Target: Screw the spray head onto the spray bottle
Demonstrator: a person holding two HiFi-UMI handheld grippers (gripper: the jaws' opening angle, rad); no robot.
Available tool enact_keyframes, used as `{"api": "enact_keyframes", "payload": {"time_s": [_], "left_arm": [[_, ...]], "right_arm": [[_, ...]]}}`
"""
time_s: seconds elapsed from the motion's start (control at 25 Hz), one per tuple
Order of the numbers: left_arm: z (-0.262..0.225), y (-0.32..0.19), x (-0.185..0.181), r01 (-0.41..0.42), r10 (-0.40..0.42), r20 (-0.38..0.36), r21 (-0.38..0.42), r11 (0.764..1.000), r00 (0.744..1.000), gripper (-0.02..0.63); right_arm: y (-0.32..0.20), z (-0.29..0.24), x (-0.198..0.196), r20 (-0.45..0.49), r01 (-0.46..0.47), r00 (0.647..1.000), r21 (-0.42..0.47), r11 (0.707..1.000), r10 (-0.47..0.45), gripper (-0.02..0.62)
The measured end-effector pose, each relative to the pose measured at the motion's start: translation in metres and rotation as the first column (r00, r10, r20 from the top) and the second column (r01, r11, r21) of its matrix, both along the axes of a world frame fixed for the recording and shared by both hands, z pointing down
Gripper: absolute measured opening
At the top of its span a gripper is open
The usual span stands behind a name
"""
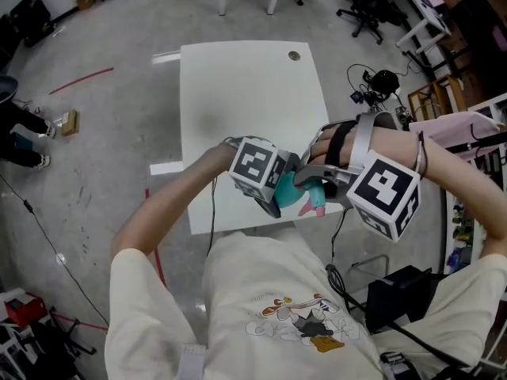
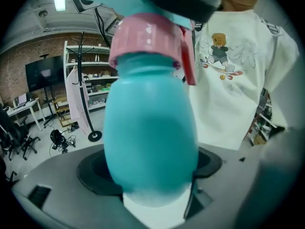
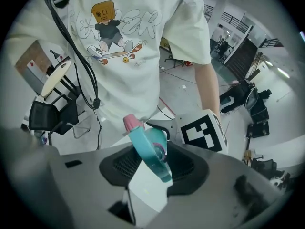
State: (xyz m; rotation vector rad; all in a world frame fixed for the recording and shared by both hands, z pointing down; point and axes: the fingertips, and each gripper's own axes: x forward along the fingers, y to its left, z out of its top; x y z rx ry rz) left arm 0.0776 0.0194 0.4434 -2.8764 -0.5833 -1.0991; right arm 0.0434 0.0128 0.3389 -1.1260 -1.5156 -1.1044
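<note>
A teal spray bottle (image 2: 150, 142) with a pink collar (image 2: 145, 39) stands upright between the jaws of my left gripper (image 2: 152, 204), which is shut on its body. In the head view the bottle (image 1: 289, 198) hangs over the front edge of the white table (image 1: 245, 93), between my left gripper (image 1: 276, 192) and my right gripper (image 1: 314, 182). The teal spray head (image 3: 150, 149) with its pink nozzle (image 3: 131, 123) lies across the pad of my right gripper (image 3: 147, 175), which grips it from above. The pink trigger (image 2: 189, 66) hangs down beside the collar.
The table has a round cable hole (image 1: 294, 55) at its far side. Office chairs (image 1: 360, 6) stand beyond it. A black box (image 1: 396, 291) and cables lie on the floor at my right. A clothes rack (image 2: 78, 89) stands further off.
</note>
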Motion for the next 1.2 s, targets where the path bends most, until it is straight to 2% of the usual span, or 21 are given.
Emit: {"api": "enact_keyframes", "payload": {"time_s": [0.2, 0.36, 0.48, 0.6, 0.68, 0.76, 0.92, 1.08, 1.2], "left_arm": [[0.0, 0.002, 0.006, -0.028, 0.028, 0.018, 0.005, 1.0, 0.999, 0.417], [0.001, 0.0, 0.007, -0.007, 0.007, 0.015, -0.002, 1.0, 1.0, 0.417], [0.003, -0.007, 0.005, 0.052, -0.052, -0.01, -0.021, 0.998, 0.999, 0.417], [0.01, -0.026, 0.003, 0.18, -0.18, 0.006, 0.01, 0.984, 0.984, 0.417], [0.016, -0.043, 0.002, 0.293, -0.294, 0.039, 0.048, 0.955, 0.955, 0.417], [0.019, -0.056, 0.001, 0.392, -0.397, 0.061, 0.087, 0.916, 0.916, 0.417], [0.018, -0.073, 0.003, 0.553, -0.559, 0.03, 0.108, 0.826, 0.829, 0.417], [0.013, -0.09, -0.004, 0.682, -0.688, 0.006, 0.127, 0.72, 0.725, 0.417], [0.012, -0.097, -0.008, 0.736, -0.744, 0.005, 0.149, 0.661, 0.668, 0.417]], "right_arm": [[0.001, 0.006, 0.008, -0.02, 0.025, 0.999, 0.022, 0.999, -0.024, 0.133], [-0.002, 0.01, 0.011, -0.048, 0.038, 0.998, 0.041, 0.998, -0.036, 0.13], [-0.008, 0.013, 0.006, -0.055, -0.021, 0.998, 0.023, 1.0, 0.022, 0.127], [-0.02, 0.018, 0.001, -0.063, -0.146, 0.987, 0.0, 0.989, 0.146, 0.127], [-0.031, 0.023, -0.001, -0.071, -0.246, 0.967, 0.002, 0.969, 0.246, 0.127], [-0.04, 0.026, -0.003, -0.088, -0.351, 0.933, -0.01, 0.936, 0.349, 0.127], [-0.051, 0.027, -0.004, -0.12, -0.504, 0.86, -0.04, 0.863, 0.496, 0.127], [-0.065, 0.025, -0.008, -0.138, -0.617, 0.784, -0.066, 0.784, 0.605, 0.127], [-0.072, 0.024, -0.009, -0.163, -0.693, 0.718, -0.069, 0.718, 0.677, 0.127]]}}
